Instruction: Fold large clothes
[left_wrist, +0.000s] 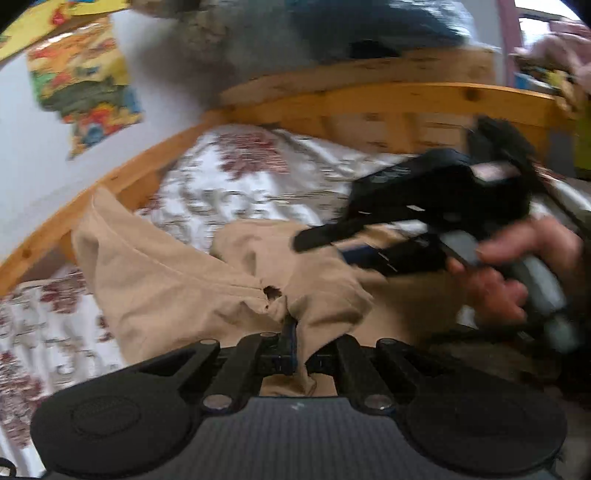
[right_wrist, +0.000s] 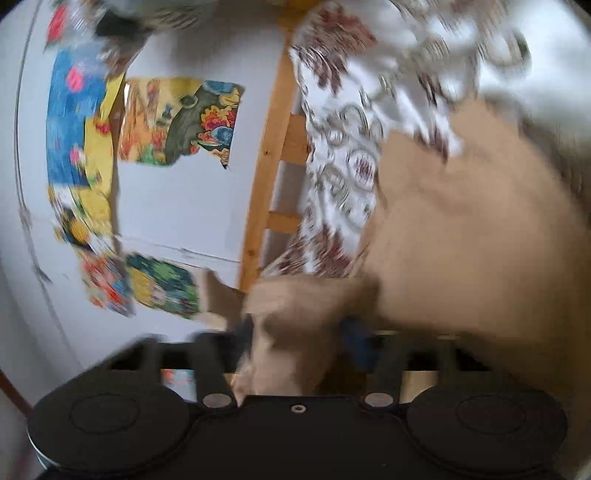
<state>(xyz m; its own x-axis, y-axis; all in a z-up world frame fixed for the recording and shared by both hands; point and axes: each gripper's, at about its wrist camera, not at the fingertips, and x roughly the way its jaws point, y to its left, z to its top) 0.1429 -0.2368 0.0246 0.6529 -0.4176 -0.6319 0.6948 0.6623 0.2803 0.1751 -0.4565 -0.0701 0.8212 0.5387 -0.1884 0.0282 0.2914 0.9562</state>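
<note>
A large tan garment (left_wrist: 166, 288) lies spread on the bed's flowered sheet (left_wrist: 236, 184). My left gripper (left_wrist: 290, 328) is shut on a bunched fold of the garment right in front of the camera. My right gripper (left_wrist: 328, 240) shows in the left wrist view at the right, held by a hand, jaws apart over the cloth. In the blurred right wrist view the right gripper (right_wrist: 295, 328) has its fingers wide apart with a fold of the garment (right_wrist: 461, 229) lying between them.
A wooden bed frame (left_wrist: 369, 99) runs behind and along the left of the sheet. Colourful posters (right_wrist: 177, 122) hang on the white wall. Dark bedding (left_wrist: 332, 33) lies on a ledge above the headboard.
</note>
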